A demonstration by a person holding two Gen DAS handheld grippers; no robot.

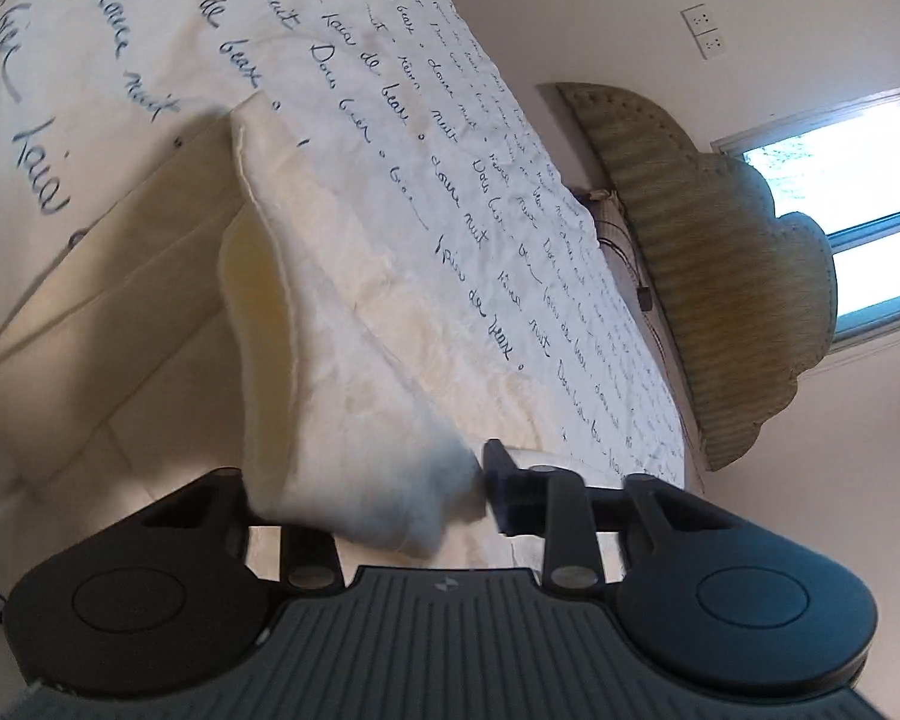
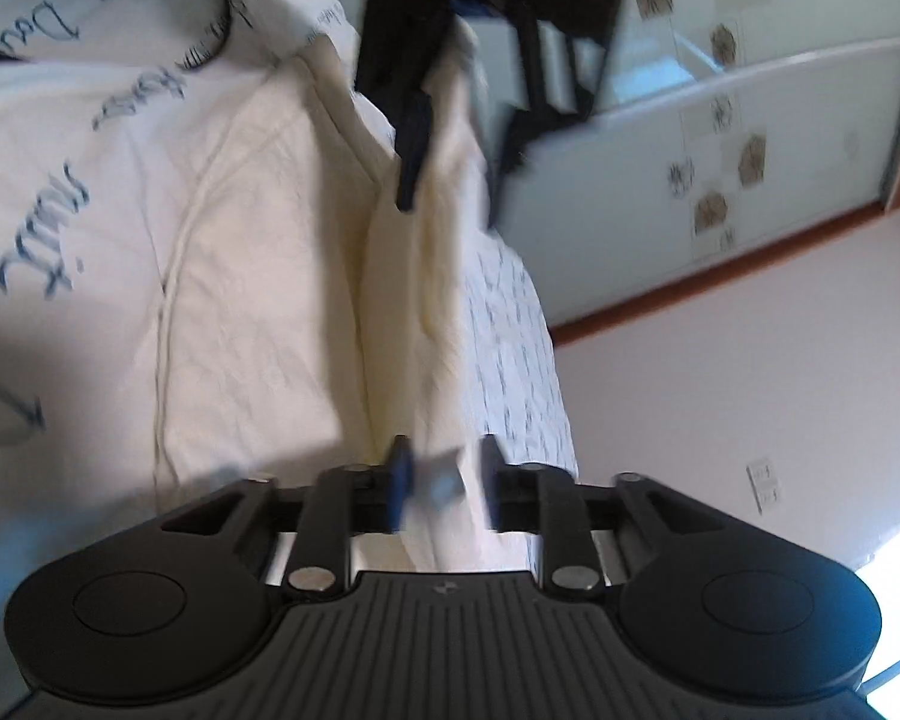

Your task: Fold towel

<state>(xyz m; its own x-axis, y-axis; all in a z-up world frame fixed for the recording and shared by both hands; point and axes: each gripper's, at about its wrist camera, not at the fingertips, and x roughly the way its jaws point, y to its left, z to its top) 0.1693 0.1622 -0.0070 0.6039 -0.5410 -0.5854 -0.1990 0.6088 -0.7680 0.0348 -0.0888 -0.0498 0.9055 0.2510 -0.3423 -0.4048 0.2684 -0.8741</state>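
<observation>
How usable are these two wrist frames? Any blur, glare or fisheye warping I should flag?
Left wrist view: mostly sharp, but the towel smears near the left gripper; window blown out; strong fisheye bending. Right wrist view: motion blur throughout, worst on the towel fold at the right gripper; glare bottom right.

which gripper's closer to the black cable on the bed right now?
Left, likely. Left gripper sits at the far end of the towel, close beside the black cable; right gripper is at its near end, away from it.
</observation>
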